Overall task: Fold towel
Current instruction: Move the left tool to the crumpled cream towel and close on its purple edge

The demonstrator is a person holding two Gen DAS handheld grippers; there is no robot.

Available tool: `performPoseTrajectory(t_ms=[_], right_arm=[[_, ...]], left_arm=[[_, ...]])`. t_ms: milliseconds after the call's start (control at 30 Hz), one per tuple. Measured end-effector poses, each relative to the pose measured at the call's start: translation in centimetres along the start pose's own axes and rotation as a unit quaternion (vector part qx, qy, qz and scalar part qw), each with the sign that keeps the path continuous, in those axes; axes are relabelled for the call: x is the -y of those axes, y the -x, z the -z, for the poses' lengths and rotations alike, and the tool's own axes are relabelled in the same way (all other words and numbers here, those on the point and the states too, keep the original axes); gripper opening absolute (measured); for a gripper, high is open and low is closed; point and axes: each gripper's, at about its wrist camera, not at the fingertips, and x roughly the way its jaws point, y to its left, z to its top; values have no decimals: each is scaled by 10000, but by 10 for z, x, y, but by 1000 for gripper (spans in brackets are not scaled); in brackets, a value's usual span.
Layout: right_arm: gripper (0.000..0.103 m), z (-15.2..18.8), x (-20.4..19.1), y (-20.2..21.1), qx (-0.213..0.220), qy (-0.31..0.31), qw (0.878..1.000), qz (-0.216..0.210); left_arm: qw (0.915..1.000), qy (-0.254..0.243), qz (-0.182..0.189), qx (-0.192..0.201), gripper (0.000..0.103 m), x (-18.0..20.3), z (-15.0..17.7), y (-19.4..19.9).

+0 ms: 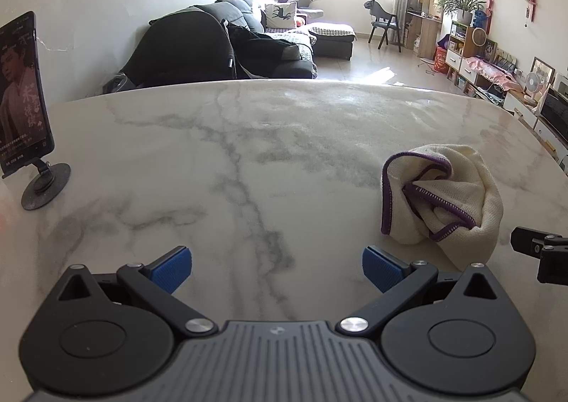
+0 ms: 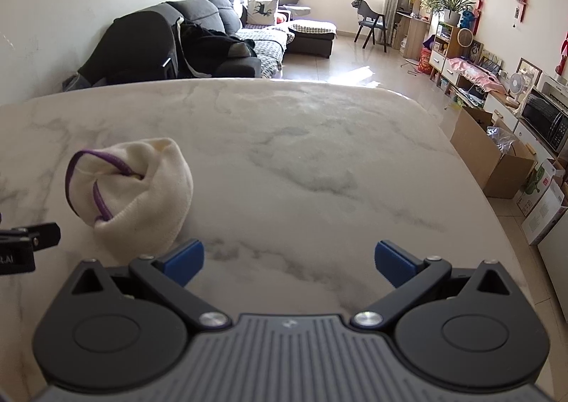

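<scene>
A cream towel [image 1: 447, 196] with a purple hem lies crumpled in a heap on the marble table [image 1: 248, 160]. In the left wrist view it sits ahead and to the right of my left gripper [image 1: 277, 269], which is open and empty above the table. In the right wrist view the towel [image 2: 138, 196] sits ahead and to the left of my right gripper [image 2: 289, 262], also open and empty, with its left finger [image 2: 184, 260] close to the towel's near edge. Each gripper shows at the edge of the other's view.
A phone on a round black stand [image 1: 26, 111] stands at the table's left side. The table's far edge [image 1: 284, 82] drops to the living room floor, with a dark sofa [image 1: 213, 43] beyond. Cardboard boxes [image 2: 497, 160] stand on the floor past the right edge.
</scene>
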Motion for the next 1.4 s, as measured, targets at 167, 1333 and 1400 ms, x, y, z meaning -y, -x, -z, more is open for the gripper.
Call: performPoseTrajectory(t_ms=[167, 1333, 1400], right_arm=[[103, -6, -3, 6, 98, 26, 9999, -116], [91, -27, -23, 23, 212, 270, 9972, -662], [91, -27, -22, 23, 215, 270, 9972, -669]], left_arm=[[10000, 32, 52, -6, 102, -2, -4, 1], [9962, -236, 812, 192, 100, 23, -33, -6], [9954, -209, 917, 172, 96, 25, -34, -7]])
